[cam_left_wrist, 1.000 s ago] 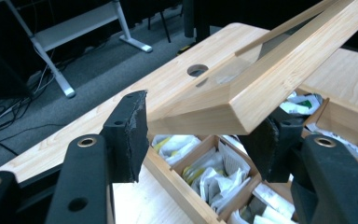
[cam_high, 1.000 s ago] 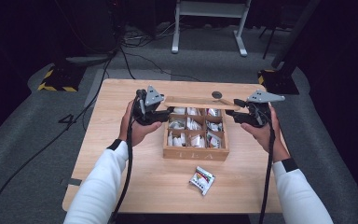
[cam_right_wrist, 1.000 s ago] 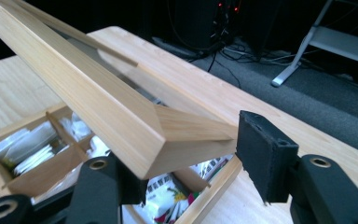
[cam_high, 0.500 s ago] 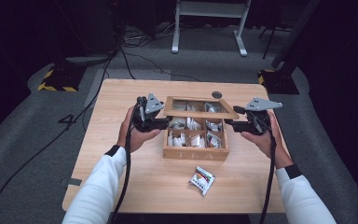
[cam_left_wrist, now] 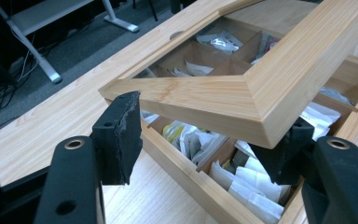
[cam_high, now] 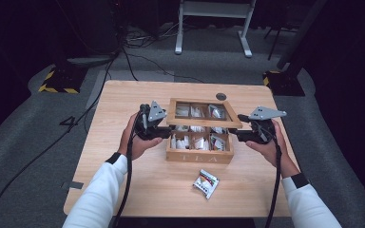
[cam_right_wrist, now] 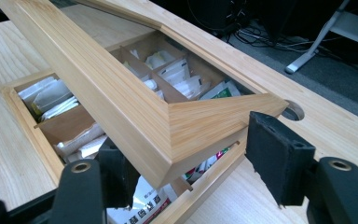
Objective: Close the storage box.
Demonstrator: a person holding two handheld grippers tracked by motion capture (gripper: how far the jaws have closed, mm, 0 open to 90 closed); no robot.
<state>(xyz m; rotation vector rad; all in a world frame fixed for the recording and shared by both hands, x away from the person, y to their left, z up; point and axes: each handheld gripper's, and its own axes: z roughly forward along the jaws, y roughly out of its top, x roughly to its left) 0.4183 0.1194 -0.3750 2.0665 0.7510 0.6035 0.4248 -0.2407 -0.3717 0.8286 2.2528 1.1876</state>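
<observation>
Now | hinged glass-paned wooden lid (cam_high: 204, 113) half-raised over rectangular wooden tea box (cam_high: 200, 154) | left gripper (cam_high: 160, 127) jaws opening, loosely astride lid's corner | right gripper (cam_high: 240, 127) likewise, unclamped

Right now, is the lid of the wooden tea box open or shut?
Partly open. The lid is tilted above the tea box, its front edge raised off the rim; tea bags show in the gap underneath.

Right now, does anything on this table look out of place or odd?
One tea packet lies loose on the table, in front of the tea box instead of in a compartment. The lid hangs half open, tilted over the box, between the left gripper and the right gripper. Nothing looks spilled or broken.
</observation>
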